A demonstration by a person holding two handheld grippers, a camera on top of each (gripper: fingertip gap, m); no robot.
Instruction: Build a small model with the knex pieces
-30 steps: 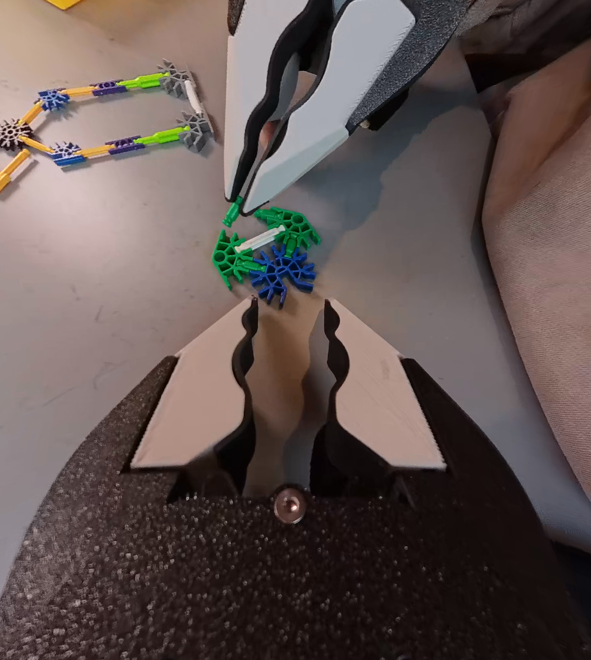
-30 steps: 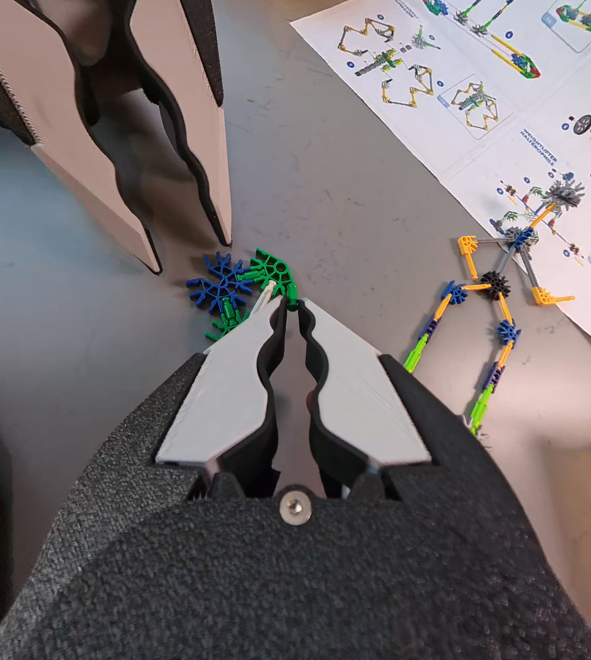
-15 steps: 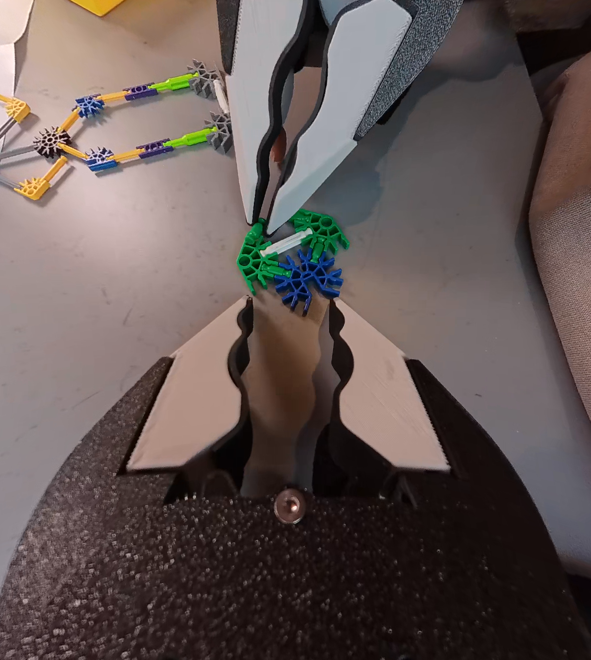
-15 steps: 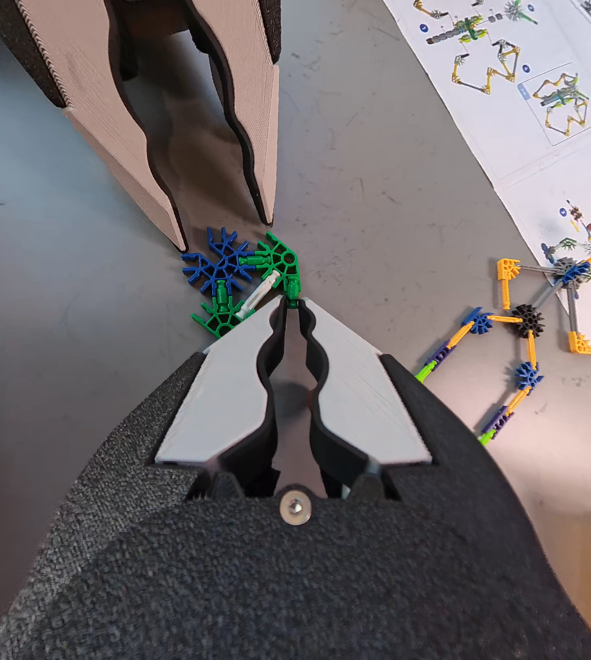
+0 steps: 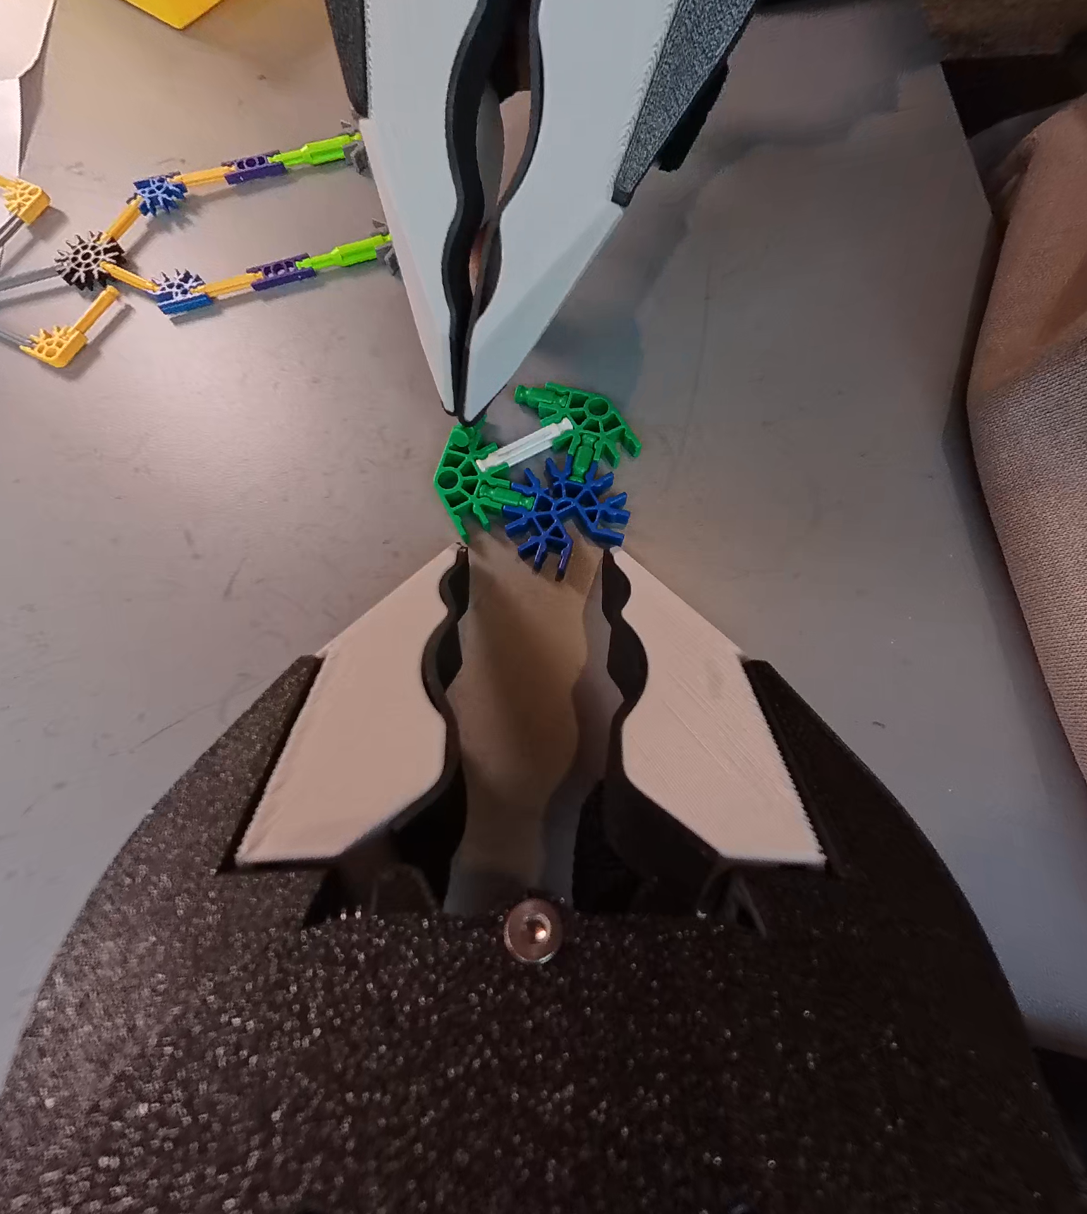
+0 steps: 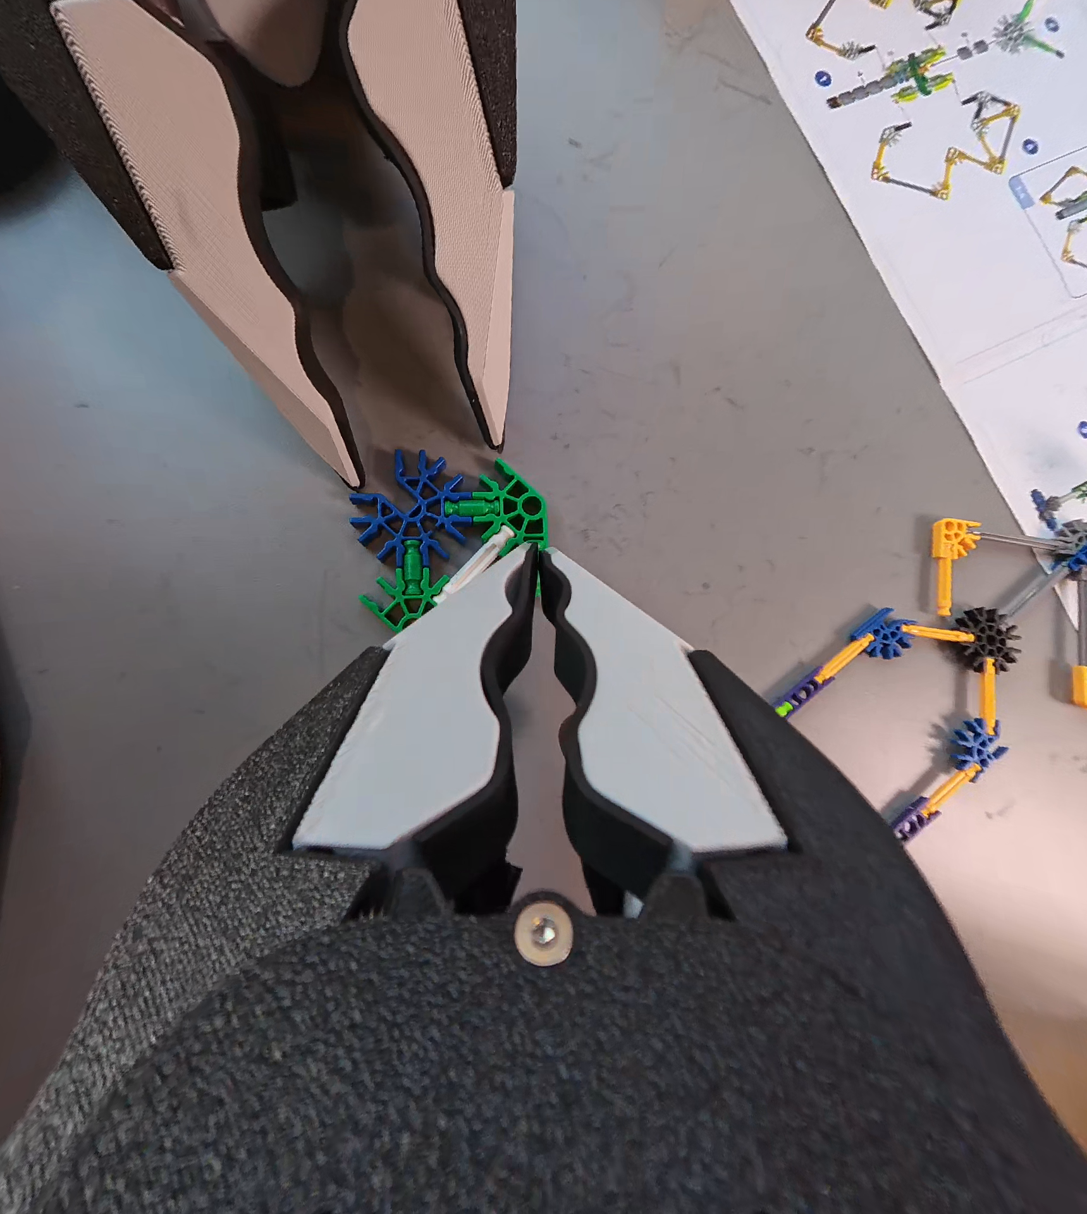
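A small flat assembly lies on the grey table: a blue snowflake connector (image 5: 567,512), two green fan connectors (image 5: 462,486) (image 5: 593,427), short green rods and a white rod (image 5: 524,450). It also shows in the right wrist view (image 6: 419,519). My right gripper (image 6: 535,553), grey-fingered, is shut on a small green rod, mostly hidden, its tips pressed against a green connector (image 6: 524,509). It enters the left wrist view from above (image 5: 462,414). My left gripper (image 5: 534,552), beige-fingered, is open and empty, tips on either side of the blue connector's near edge; it also shows in the right wrist view (image 6: 425,463).
A larger rod-and-connector model (image 5: 166,263) in yellow, blue, purple and lime lies to the left, also in the right wrist view (image 6: 981,644). A printed instruction sheet (image 6: 987,197) lies beyond it. A yellow box (image 5: 172,10) sits at the far edge. Brown fabric (image 5: 1066,525) borders the table. The left gripper's tips are roughly 5 cm from the right gripper's.
The right gripper brought its green rod down to the green connector. The left gripper moved a little closer to the blue connector, still open.
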